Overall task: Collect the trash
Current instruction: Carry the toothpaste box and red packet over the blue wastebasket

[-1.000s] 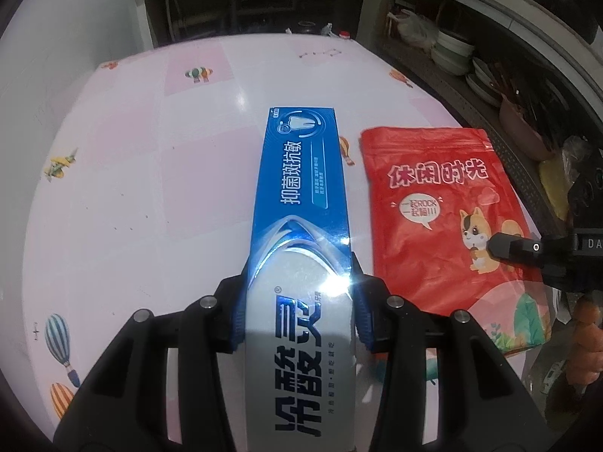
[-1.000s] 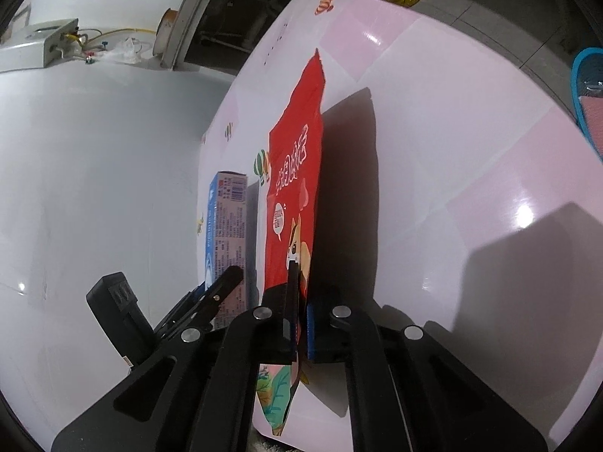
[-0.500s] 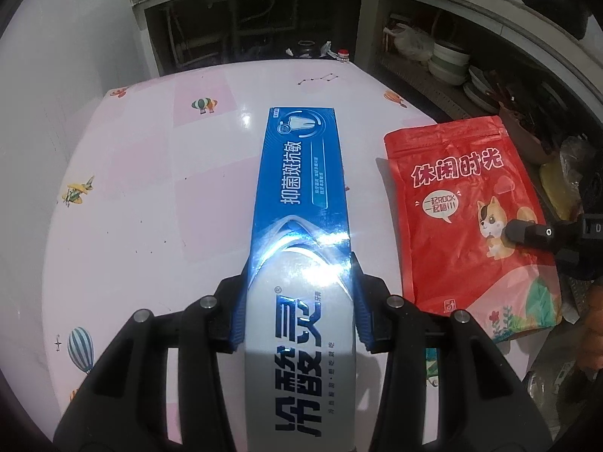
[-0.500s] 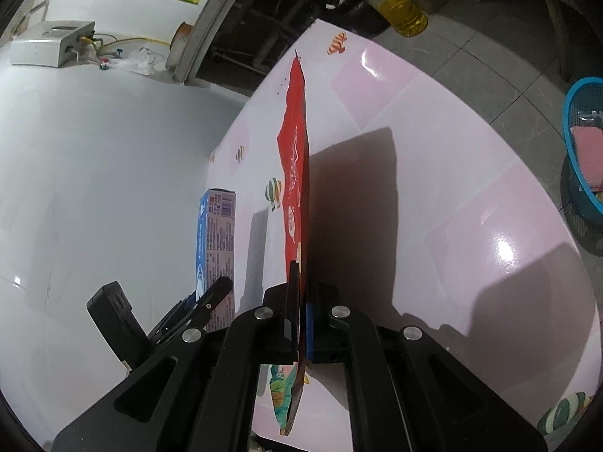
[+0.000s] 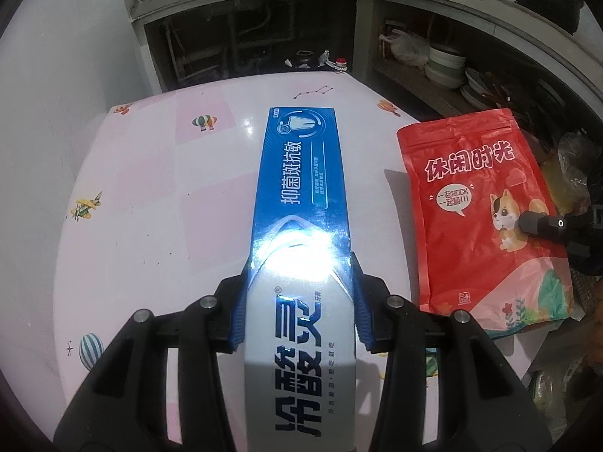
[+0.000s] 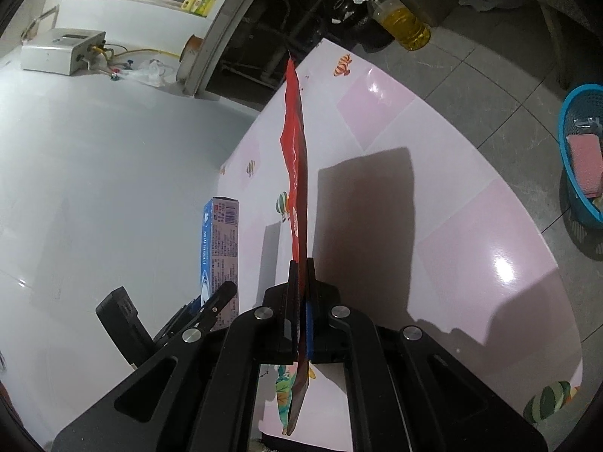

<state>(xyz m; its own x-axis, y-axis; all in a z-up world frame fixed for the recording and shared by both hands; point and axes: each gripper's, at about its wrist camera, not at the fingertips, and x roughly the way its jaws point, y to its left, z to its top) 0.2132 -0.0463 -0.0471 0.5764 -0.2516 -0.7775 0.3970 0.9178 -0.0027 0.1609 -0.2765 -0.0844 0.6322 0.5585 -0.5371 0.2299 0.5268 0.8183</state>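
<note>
Left wrist view: left hand-held gripper (image 5: 299,301) is clamped on the toothpaste box (image 5: 299,203), blue pads pressed to both long sides near its silver end. Box runs up the middle of the frame, blue end pointing at the far edge of the pink counter (image 5: 150,196), and appears lifted off it. Red snack pouch (image 5: 478,203) sits right of centre, face toward the camera, just beside the box but not touching. One finger of the right hand-held gripper (image 5: 542,222) comes in from the right edge and lies on the pouch's cat print.

Right wrist view: right hand-held gripper (image 6: 299,301) is pinched tight on the snack pouch (image 6: 296,173), seen edge-on as a thin red strip up the centre of the frame, casting a big shadow on the counter (image 6: 471,226) to its right. Toothpaste box (image 6: 222,237) is left of centre with the left gripper's finger (image 6: 215,301) against it. Blue basket (image 6: 576,173) stands on the floor at the right edge; bottle of yellow oil (image 6: 403,19) at the top.
</note>
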